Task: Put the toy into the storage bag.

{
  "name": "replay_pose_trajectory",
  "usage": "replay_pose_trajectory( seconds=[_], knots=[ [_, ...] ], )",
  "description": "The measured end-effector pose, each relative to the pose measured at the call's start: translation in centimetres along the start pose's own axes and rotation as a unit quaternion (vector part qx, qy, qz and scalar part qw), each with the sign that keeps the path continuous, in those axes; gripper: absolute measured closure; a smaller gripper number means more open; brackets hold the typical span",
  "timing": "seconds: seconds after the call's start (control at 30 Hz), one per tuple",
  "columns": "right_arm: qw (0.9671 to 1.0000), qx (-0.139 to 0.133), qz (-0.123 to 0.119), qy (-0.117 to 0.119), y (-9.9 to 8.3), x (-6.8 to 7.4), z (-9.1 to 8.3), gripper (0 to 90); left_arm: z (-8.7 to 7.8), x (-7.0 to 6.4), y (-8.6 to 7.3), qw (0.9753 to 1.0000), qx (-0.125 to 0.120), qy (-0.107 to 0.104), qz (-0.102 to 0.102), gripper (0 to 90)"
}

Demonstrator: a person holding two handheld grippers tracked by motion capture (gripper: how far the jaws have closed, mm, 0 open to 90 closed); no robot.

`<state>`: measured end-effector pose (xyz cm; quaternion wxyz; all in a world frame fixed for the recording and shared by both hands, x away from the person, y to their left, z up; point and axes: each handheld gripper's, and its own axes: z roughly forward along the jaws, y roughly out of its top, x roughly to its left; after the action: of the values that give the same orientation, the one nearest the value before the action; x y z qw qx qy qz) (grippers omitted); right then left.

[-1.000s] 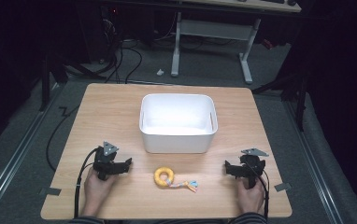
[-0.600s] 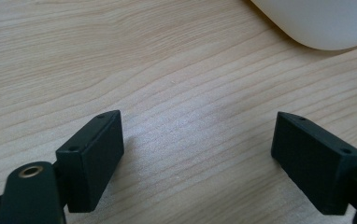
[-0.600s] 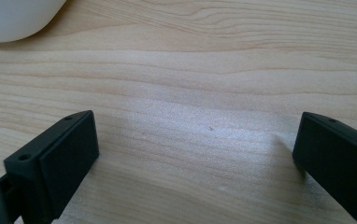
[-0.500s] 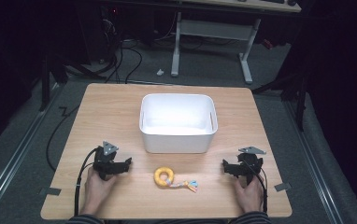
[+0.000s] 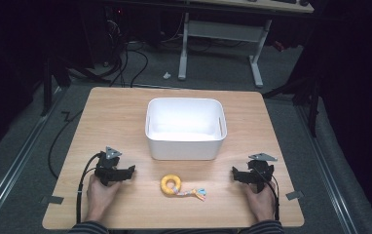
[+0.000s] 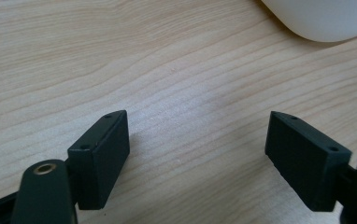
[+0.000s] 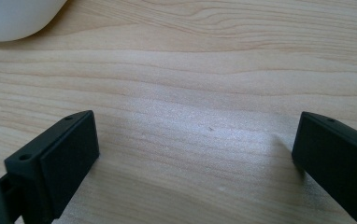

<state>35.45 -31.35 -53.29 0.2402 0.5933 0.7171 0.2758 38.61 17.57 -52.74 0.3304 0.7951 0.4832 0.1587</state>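
The left gripper (image 5: 125, 171) rests on the bench (image 5: 106, 112) near the front left corner, held by the person's left hand (image 5: 101, 192). Its jaws stand wide apart with bare wood between them, as the left gripper view confirms (image 6: 197, 154). The right gripper (image 5: 237, 174) rests near the front right corner, held by the right hand (image 5: 262, 201). Its jaws are likewise spread wide over bare wood in the right gripper view (image 7: 195, 163). Neither gripper holds anything.

The yellow ring toy (image 5: 171, 184) lies flat on the bench close to the front edge, roughly midway between the two grippers and well apart from each. A short multicoloured cord (image 5: 194, 193) trails from the ring toward the right gripper's side, lying on the wood.

The white bin (image 5: 186, 146) stands upright at the centre of the bench, just behind the ring toy and not touching it. Its interior appears empty. A rounded corner of the bin shows at the upper right of the left gripper view (image 6: 321, 18) and at the upper left of the right gripper view (image 7: 13, 16)
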Motion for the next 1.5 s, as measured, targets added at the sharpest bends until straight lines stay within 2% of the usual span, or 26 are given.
replay_pose_trajectory(
  seconds=[0.07, 0.3, 0.53, 0.67, 0.77, 0.9, 1.13, 1.27, 1.3, 1.5],
  knots=[
    [1.0, 0.0, -0.001, 0.0, -0.1, 0.0, 0.0, 0.7, -0.2, 0.0, 0.1, 1.0, 0.005, -0.007, -0.004, 23.2],
    [1.0, -0.003, -0.004, 0.005, -0.2, 0.1, -0.2, 4.5, -1.3, -0.4, 0.6, 0.9996, -0.007, -0.025, -0.011, 26.6],
    [0.9998, -0.011, -0.013, 0.011, -0.3, 0.1, -0.4, 9.0, -2.2, -1.1, 0.9, 0.9993, -0.014, -0.032, -0.012, 30.3],
    [0.9998, -0.011, -0.014, 0.012, -0.3, 0.1, -0.4, 9.6, -2.6, -1.6, 1.1, 0.9996, -0.011, -0.027, 0.004, 30.5],
    [0.9998, -0.011, -0.013, 0.013, -0.3, 0.2, -0.4, 9.6, -2.8, -2.2, 1.3, 0.9993, -0.011, -0.034, 0.008, 30.8],
    [0.9998, -0.011, -0.013, 0.013, -0.3, 0.2, -0.4, 9.7, -3.0, -3.3, 1.7, 0.9989, -0.002, -0.039, 0.026, 31.4],
    [0.9998, -0.012, -0.014, 0.013, -0.3, 0.2, -0.5, 9.9, -3.2, -5.1, 2.4, 0.9976, -0.001, -0.052, 0.045, 33.7],
    [0.9997, -0.012, -0.014, 0.013, -0.4, 0.2, -0.5, 10.0, -3.0, -6.0, 2.7, 0.9967, 0.009, -0.057, 0.058, 36.0],
    [0.9997, -0.012, -0.014, 0.013, -0.4, 0.2, -0.5, 10.0, -2.9, -6.6, 3.0, 0.9956, 0.019, -0.062, 0.068, 36.3],
    [0.9997, -0.013, -0.015, 0.013, -0.4, 0.2, -0.5, 10.3, -2.6, -8.2, 3.7, 0.9931, 0.03, -0.071, 0.088, 38.4]
  ],
)
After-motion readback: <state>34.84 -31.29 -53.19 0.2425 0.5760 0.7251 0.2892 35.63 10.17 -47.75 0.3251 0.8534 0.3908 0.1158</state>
